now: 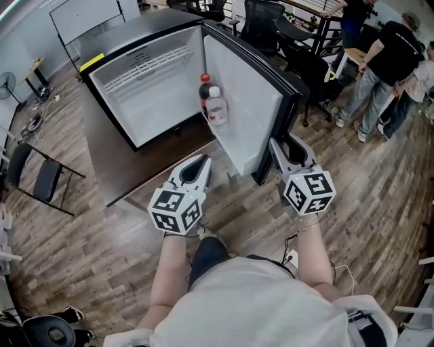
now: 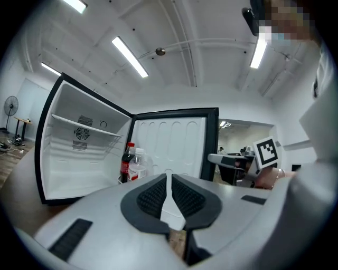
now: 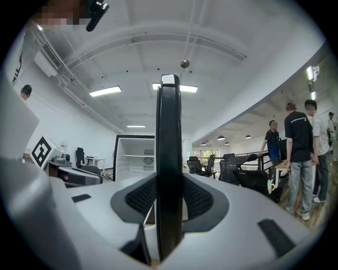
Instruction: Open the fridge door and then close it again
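Note:
The small black fridge (image 1: 146, 88) stands with its door (image 1: 247, 101) swung wide, white inside. A cola bottle (image 1: 205, 88) and a water bottle (image 1: 217, 108) sit in the door shelf. My right gripper (image 1: 281, 146) is shut on the door's free black edge (image 3: 169, 132), which fills the gap between its pads. My left gripper (image 1: 201, 162) is shut with nothing in it, just in front of the door's lower inner corner. The left gripper view shows its tips (image 2: 169, 182) pointing at the white door liner (image 2: 169, 147) and both bottles (image 2: 132, 162).
The fridge rests on a dark low platform (image 1: 122, 169) on the wood floor. Several people (image 1: 386, 61) stand at the back right beside office chairs (image 1: 264, 20). A folding chair (image 1: 44, 176) and a fan (image 1: 7, 85) are on the left.

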Tool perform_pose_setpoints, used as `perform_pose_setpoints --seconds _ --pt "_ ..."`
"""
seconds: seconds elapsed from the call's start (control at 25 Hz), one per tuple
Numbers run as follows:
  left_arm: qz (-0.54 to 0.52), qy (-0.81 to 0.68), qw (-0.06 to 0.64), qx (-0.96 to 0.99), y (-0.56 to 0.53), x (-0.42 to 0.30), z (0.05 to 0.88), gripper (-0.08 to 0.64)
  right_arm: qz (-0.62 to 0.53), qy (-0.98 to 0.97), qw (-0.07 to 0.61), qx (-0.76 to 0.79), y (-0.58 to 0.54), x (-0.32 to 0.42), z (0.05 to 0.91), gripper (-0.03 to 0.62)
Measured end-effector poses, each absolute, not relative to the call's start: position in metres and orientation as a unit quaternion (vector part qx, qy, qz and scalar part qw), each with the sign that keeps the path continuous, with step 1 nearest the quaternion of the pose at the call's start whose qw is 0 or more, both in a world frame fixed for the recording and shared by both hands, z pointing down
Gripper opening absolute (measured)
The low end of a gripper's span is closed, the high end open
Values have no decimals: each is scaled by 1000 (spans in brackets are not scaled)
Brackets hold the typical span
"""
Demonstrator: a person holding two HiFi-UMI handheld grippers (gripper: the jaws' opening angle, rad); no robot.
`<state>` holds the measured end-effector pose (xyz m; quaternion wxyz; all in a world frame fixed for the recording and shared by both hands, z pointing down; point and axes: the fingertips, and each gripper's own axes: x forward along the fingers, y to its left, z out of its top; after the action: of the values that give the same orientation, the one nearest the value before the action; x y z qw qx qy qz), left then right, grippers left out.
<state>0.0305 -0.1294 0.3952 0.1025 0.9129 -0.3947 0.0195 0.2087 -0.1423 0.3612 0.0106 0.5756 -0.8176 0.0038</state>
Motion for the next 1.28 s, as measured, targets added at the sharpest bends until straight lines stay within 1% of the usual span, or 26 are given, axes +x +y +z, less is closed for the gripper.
perform_pose_setpoints --seconds 0.24,0.44,1.28 --pt "24 -418 117 901 -134 17 402 26 5 -801 10 599 -148 228 361 144" --pt "13 -426 142 893 -137 18 406 21 12 -792 11 610 -149 236 363 144" --pt "6 -438 159 885 -133 14 408 19 9 -780 12 625 -155 251 363 143"
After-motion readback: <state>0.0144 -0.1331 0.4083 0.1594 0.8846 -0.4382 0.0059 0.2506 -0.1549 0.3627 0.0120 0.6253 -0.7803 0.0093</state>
